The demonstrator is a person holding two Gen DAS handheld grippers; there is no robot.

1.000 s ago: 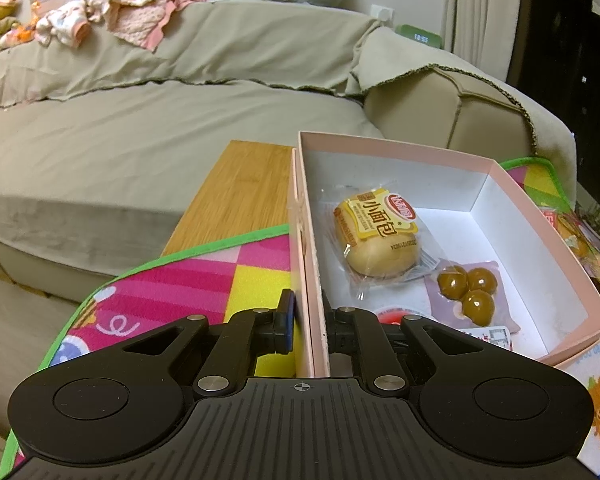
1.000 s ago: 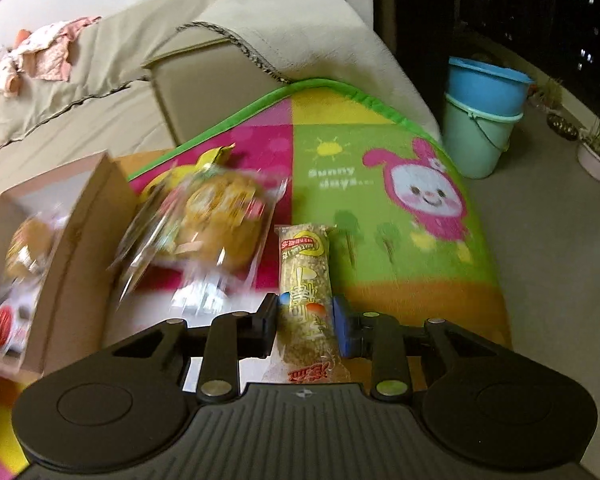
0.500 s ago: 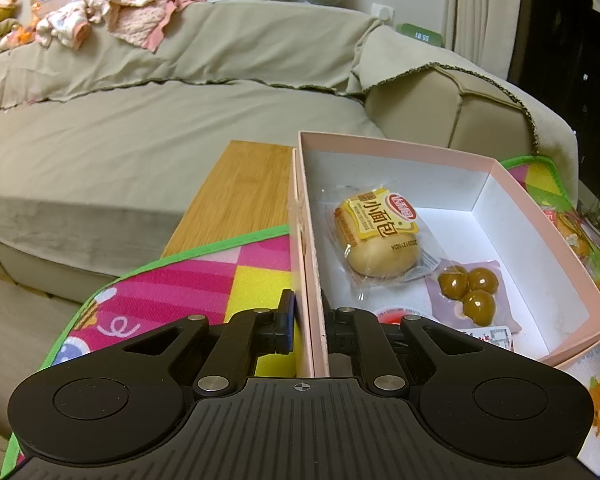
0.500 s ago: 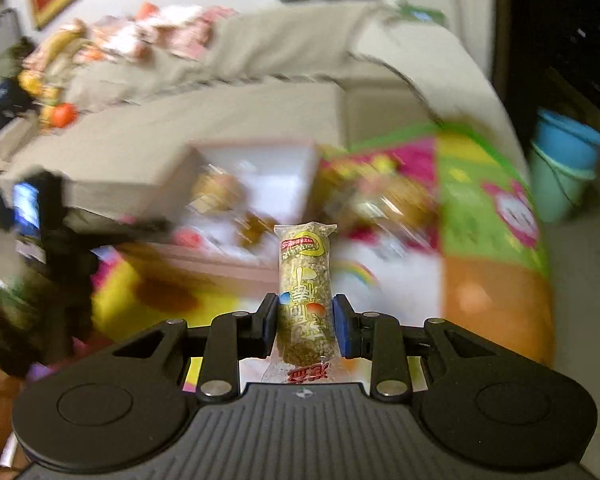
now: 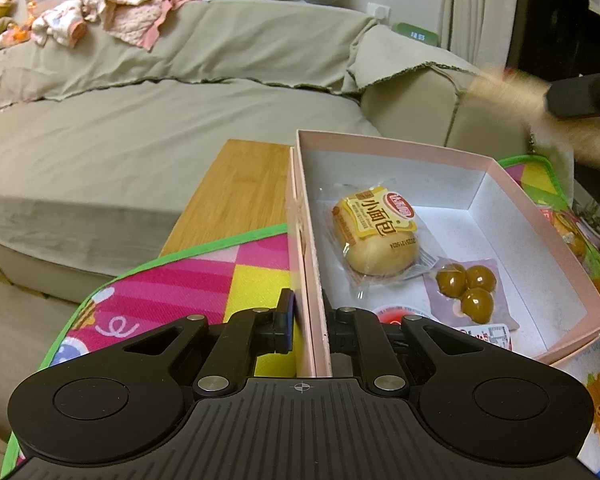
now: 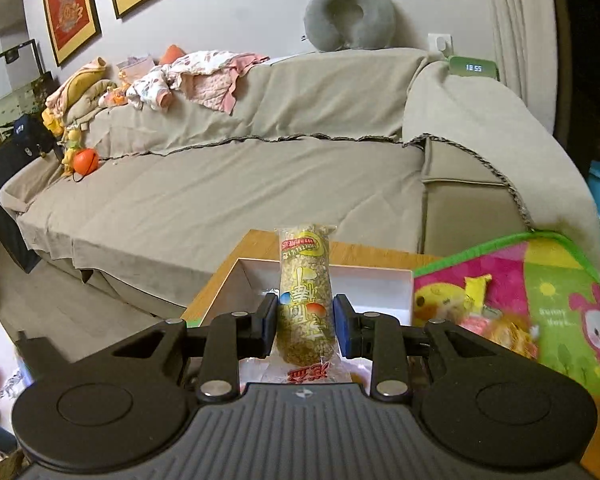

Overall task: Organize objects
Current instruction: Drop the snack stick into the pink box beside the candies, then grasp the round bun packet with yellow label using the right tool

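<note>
Sofa behind; left gripper (image 5: 309,330) pinching pink box (image 5: 484,162) wall, right gripper (image 6: 305,326) clamping light, crushable snack roll (image 6: 306,292) mid-body, box just ahead.

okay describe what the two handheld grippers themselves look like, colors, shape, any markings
Both the left gripper and the right gripper look alike: a matte black ribbed body with a small white crosshair mark at its front centre, a round raised disc on each side, and angular black linkage arms with silver pivot bolts. The jaws carry blue pads. No cables or sleeves are visible.
</note>
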